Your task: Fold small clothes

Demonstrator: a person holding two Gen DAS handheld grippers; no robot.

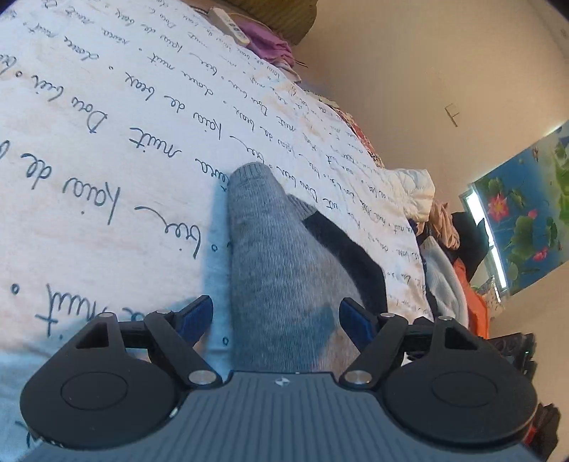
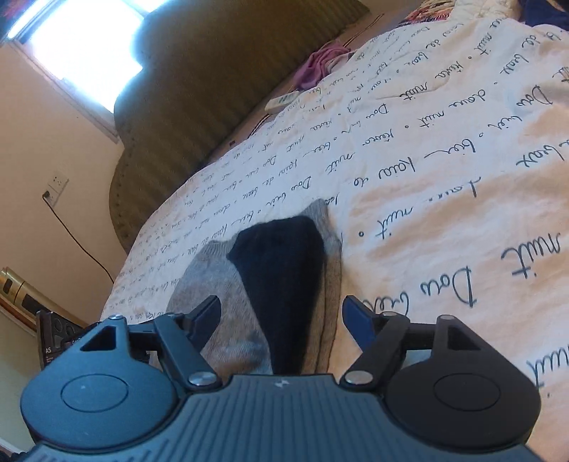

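Note:
A grey knitted sock (image 1: 270, 256) with a dark navy part (image 1: 348, 256) lies flat on a white bedsheet (image 1: 106, 142) printed with handwritten words. My left gripper (image 1: 275, 318) is open, its blue-padded fingers on either side of the sock's near end. In the right wrist view the same grey sock (image 2: 209, 280) shows with its dark part (image 2: 284, 277) on top. My right gripper (image 2: 281, 316) is open over the sock's near end, holding nothing.
A white remote (image 1: 229, 25) and pink cloth (image 1: 270, 42) lie by the olive headboard (image 2: 199, 106). A heap of mixed clothes (image 1: 444, 248) sits at the bed's right edge. A wall socket with a cable (image 2: 55, 186) is on the left wall.

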